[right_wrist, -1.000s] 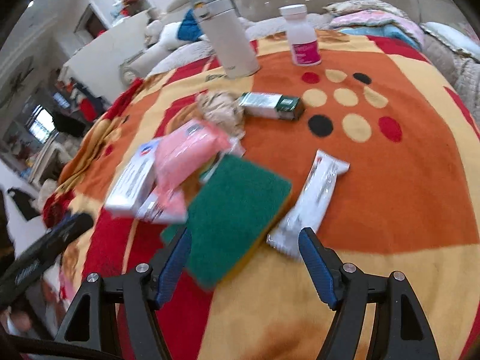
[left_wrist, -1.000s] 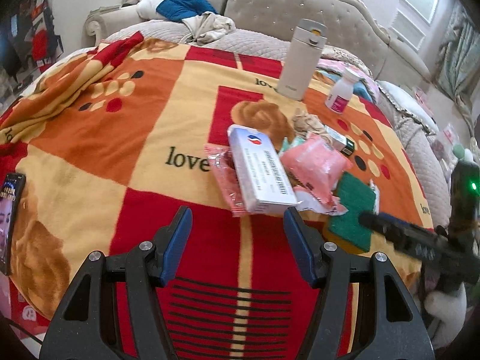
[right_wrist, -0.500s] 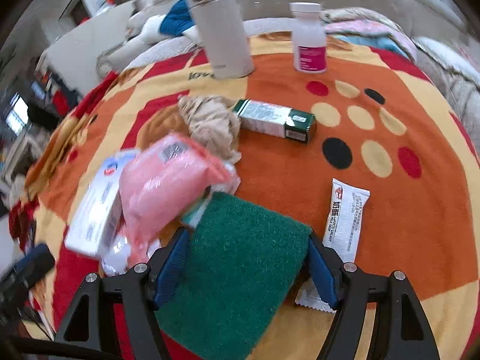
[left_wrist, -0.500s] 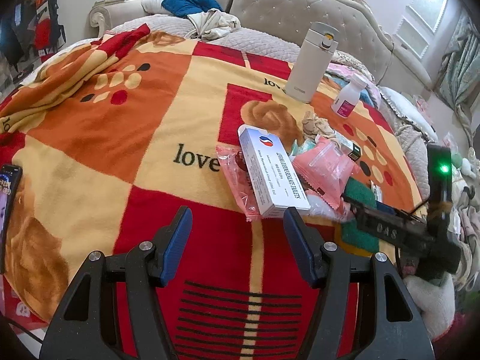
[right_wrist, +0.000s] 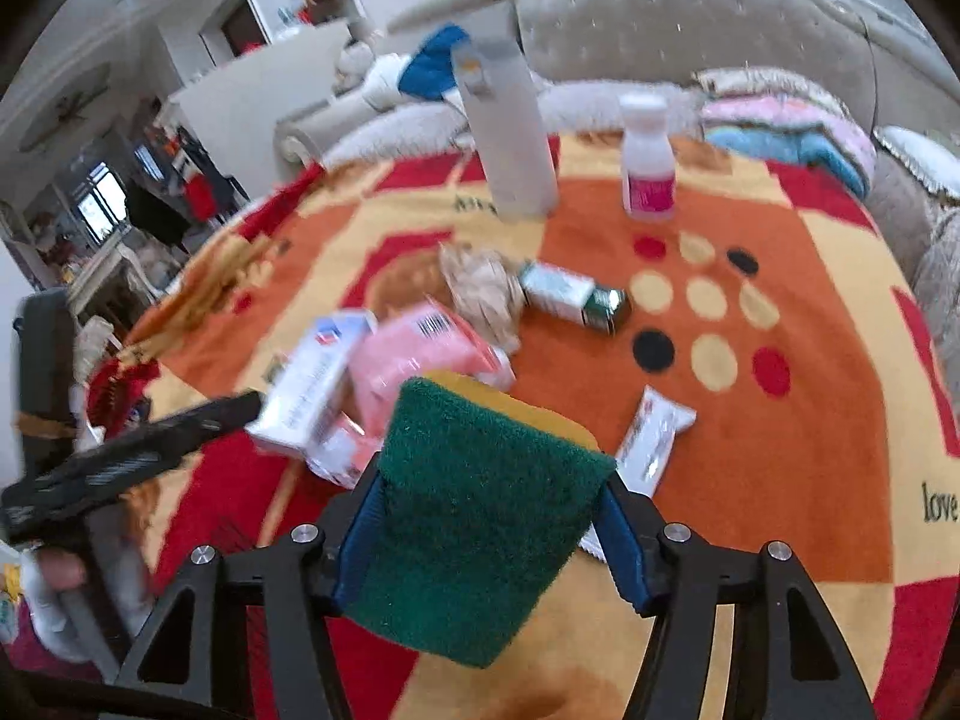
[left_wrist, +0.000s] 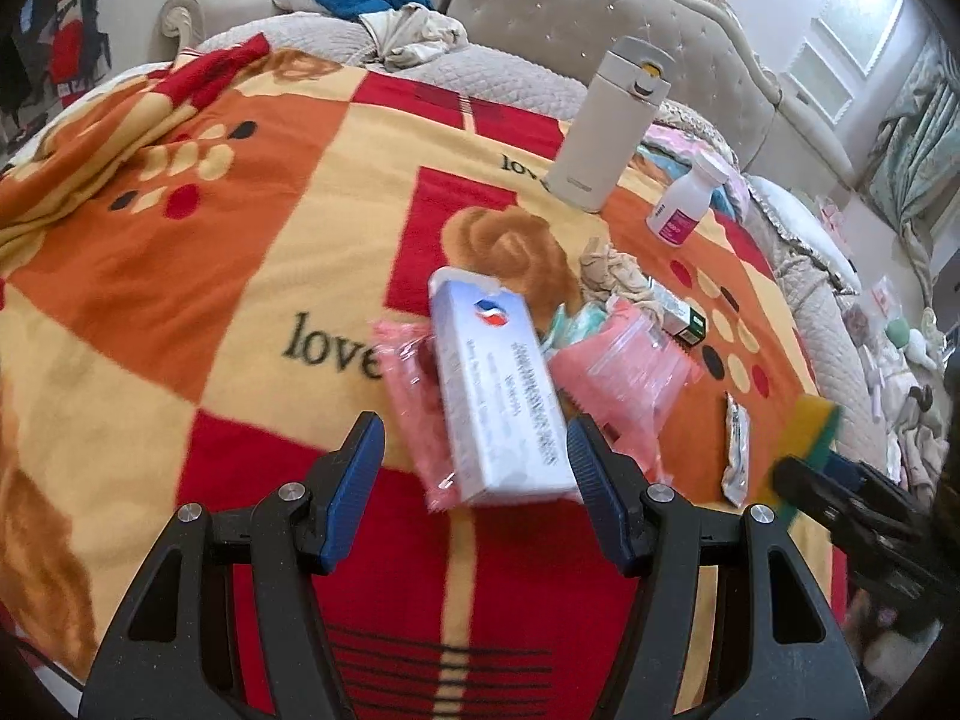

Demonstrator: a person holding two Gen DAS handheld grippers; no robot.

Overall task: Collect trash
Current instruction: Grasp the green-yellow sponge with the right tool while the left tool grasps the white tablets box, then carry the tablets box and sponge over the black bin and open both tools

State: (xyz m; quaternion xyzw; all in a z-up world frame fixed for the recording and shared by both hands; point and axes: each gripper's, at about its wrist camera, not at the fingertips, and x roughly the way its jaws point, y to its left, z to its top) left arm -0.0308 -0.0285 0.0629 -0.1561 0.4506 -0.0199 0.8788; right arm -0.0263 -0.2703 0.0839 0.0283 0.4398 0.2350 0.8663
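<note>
Gripping a green-and-yellow scouring sponge [right_wrist: 480, 516] raised off the blanket [right_wrist: 780, 420], the right gripper [right_wrist: 489, 531] has just closed, while the left gripper [left_wrist: 474, 474] stands open before a white medicine box [left_wrist: 498, 396].

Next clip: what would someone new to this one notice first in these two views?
Probably the green-and-yellow sponge, clamped in the right tool and lifted off the loud red, orange and yellow blanket; its jaws have just been closing. Next, the litter heap mid-blanket: a white box lying over pink packets, just ahead of the open left tool. A tall white flask stands behind.
</note>
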